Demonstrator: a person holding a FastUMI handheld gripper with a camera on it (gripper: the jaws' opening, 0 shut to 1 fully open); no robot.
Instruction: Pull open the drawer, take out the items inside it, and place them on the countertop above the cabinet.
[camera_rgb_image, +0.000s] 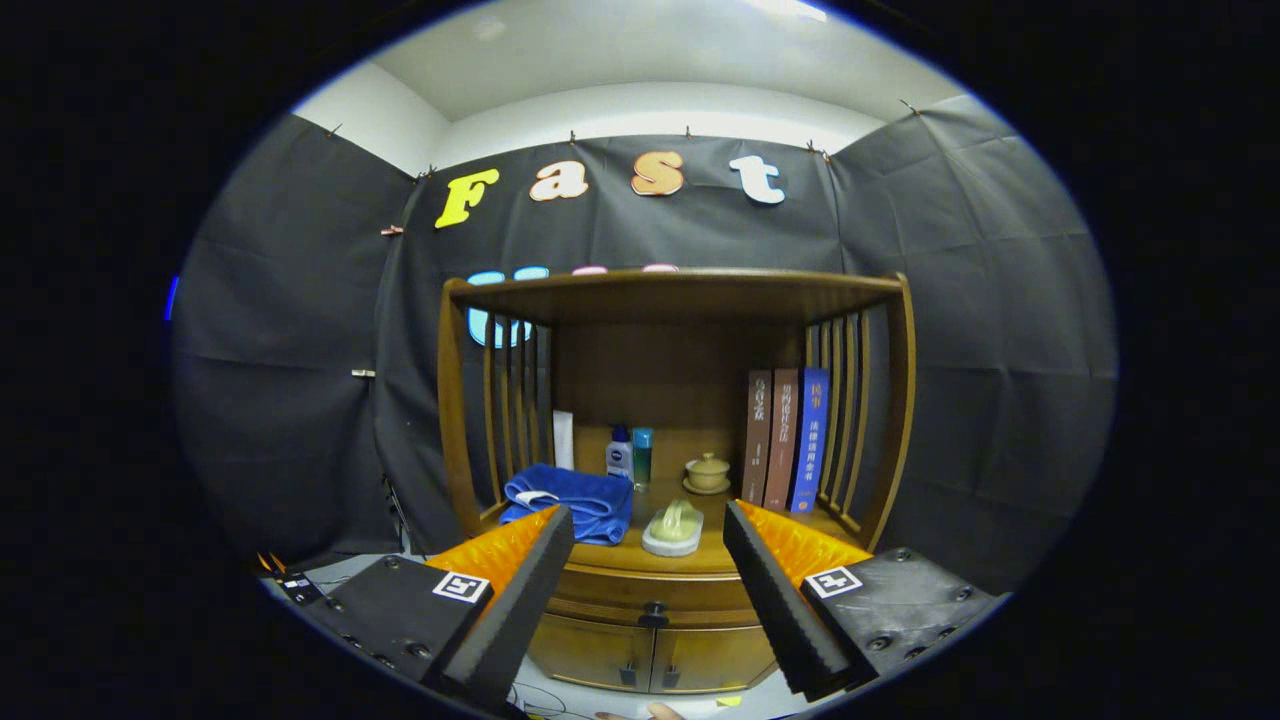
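The tool hung released, its two fingers spread wide and gripping nothing, well short of the wooden cabinet. Between the fingers and a little beyond them sat the closed drawer, its dark knob roughly midway between the tips. Under the drawer stood two small cabinet doors, both shut, each with a dark pull near the middle seam.

Just past the tips lay the counter above the drawer. On it, nearest the tool and between the fingers, rested a pale soap-like piece on a white dish; its exact nature was hard to tell at this size. Ahead of the left finger lay a folded blue towel. Farther back stood a white tube, a small white bottle with a blue label and a teal bottle just beside it, then a small lidded ceramic cup on a saucer. Beyond the right finger three books stood upright against the slatted side of the cabinet. Behind everything hung the black cloth wall of the booth.
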